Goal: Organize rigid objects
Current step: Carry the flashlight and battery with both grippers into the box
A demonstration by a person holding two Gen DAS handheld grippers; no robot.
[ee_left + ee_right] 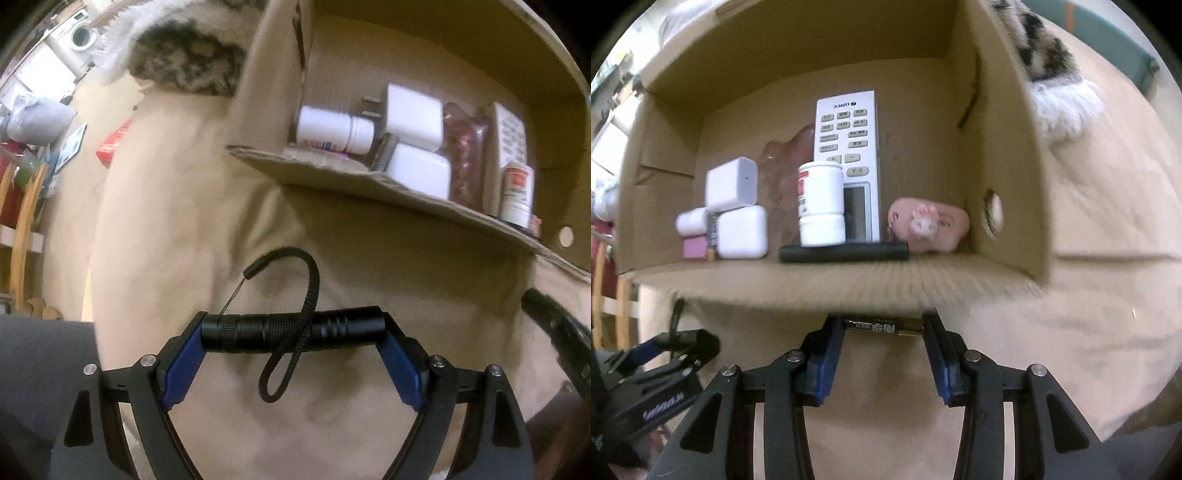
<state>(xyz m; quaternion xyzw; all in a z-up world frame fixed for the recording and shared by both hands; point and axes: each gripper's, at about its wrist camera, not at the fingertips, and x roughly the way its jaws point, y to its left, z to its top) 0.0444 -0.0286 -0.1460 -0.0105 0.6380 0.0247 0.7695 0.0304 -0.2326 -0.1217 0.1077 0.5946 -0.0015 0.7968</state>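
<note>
In the left wrist view my left gripper is shut on a black flashlight, held lengthwise end to end between the blue pads, its wrist cord looping over it. My right gripper is shut on a black and gold battery, also gripped end to end. Both hang over beige cloth just in front of an open cardboard box. Inside the box are a white remote, a white pill bottle, two white chargers, a pink charm and a black cylinder.
The box's near flap lies between the grippers and the contents. A furry black and white cushion rests beside the box. The left gripper shows at the lower left of the right wrist view. Clutter and a wooden chair stand at far left.
</note>
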